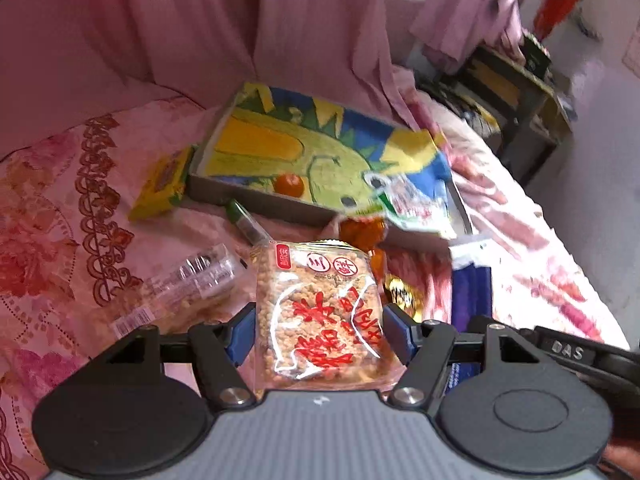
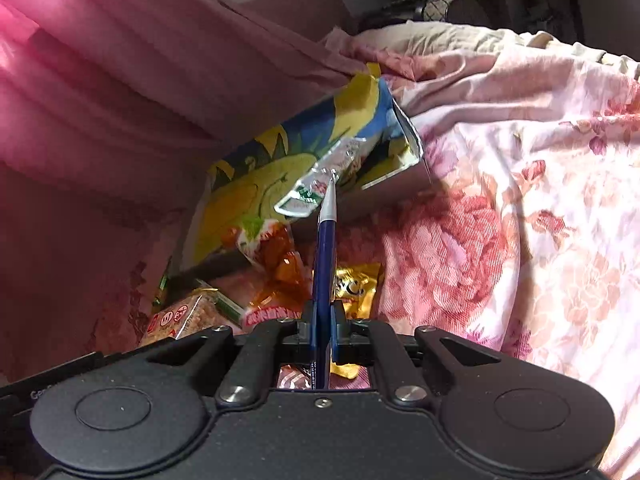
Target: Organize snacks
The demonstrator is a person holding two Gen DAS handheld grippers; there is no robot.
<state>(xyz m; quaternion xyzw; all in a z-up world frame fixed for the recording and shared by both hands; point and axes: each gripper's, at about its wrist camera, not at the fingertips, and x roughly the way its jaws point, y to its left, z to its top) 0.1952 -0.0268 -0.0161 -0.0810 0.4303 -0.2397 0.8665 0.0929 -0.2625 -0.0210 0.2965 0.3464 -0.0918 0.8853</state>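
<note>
1. Left wrist view: your left gripper (image 1: 318, 334) clamps a rice-cracker packet (image 1: 320, 312) by its two side edges, blue pads (image 1: 244, 334) pressing on it, so it hangs clear of the floral bedspread (image 1: 60, 208). The cartoon-printed tray (image 1: 256, 196) lies beyond, apparently its destination.
2. Right wrist view: your right gripper (image 2: 323, 334) is pinched tight on a blue pen (image 2: 325, 256). Its tip points at a white-green sachet (image 2: 320, 188) on the tray's edge; loose snacks lie just below.

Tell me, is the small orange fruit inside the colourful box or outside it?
Inside. The orange fruit lies on the box floor, behind its front wall.
</note>
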